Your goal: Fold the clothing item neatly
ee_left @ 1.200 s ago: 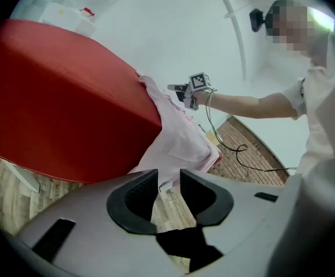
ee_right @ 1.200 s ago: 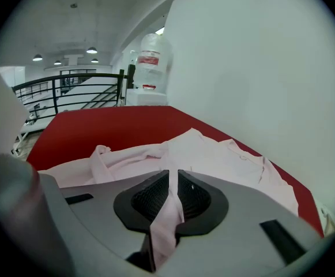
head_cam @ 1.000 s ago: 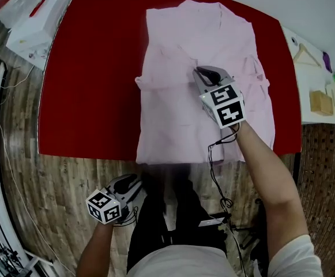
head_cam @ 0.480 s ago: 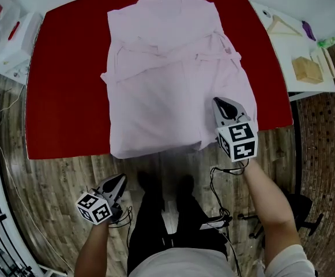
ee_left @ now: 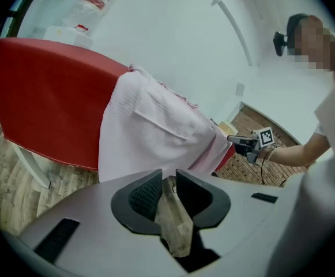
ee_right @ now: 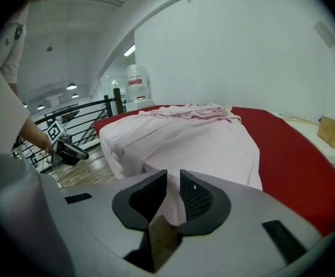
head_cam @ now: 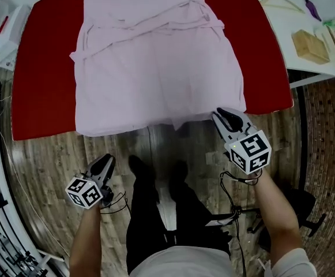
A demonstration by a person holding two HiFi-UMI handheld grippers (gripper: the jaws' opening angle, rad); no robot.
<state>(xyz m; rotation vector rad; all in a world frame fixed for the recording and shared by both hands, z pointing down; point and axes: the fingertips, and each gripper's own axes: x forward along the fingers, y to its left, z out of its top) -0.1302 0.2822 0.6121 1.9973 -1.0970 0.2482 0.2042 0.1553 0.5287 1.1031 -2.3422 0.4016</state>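
1. Red tabletop [head_cam: 40,68] carries the pink garment [head_cam: 155,56], its long axis running near to far and its hem drooping over the near edge.
2. Just beside the hem's near-right corner is the right gripper [head_cam: 219,115]; the left gripper [head_cam: 108,160] hangs well apart from the cloth.
3. Both sets of jaws have just been opening and stand slightly apart, apparently pinching nothing.

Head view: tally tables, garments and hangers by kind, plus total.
Tables: 2, red table and white table
Garments: 1, pink garment on the red table
Hangers: 1, hanger on the white table
Total: 4
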